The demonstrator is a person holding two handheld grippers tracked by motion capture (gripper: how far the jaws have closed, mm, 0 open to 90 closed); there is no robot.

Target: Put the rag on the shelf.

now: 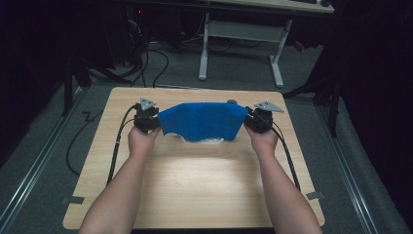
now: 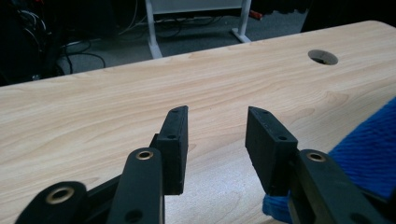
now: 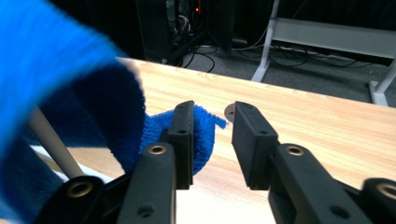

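Observation:
A blue cloth [image 1: 202,121] hangs draped over a white object [image 1: 204,141] at the middle of the wooden table [image 1: 195,190]. My left gripper [image 1: 146,119] sits at the cloth's left end. In the left gripper view that gripper [image 2: 217,116] stands open, bare tabletop shows between its jaws, and the cloth [image 2: 369,154] lies just outside the right jaw. My right gripper [image 1: 258,119] is at the cloth's right end. In the right gripper view its jaws [image 3: 214,109] stand apart; a corner of the cloth [image 3: 203,130] rests against the left jaw, clear of the right one. A white rod [image 3: 51,140] runs under the cloth.
A round hole [image 2: 323,57] is cut in the tabletop behind the cloth. Black cables [image 1: 117,146] trail from each gripper toward the near edge. Beyond the table stand a white-legged desk [image 1: 204,48] and floor cables [image 1: 156,63]. Bare wood stretches in front of the cloth.

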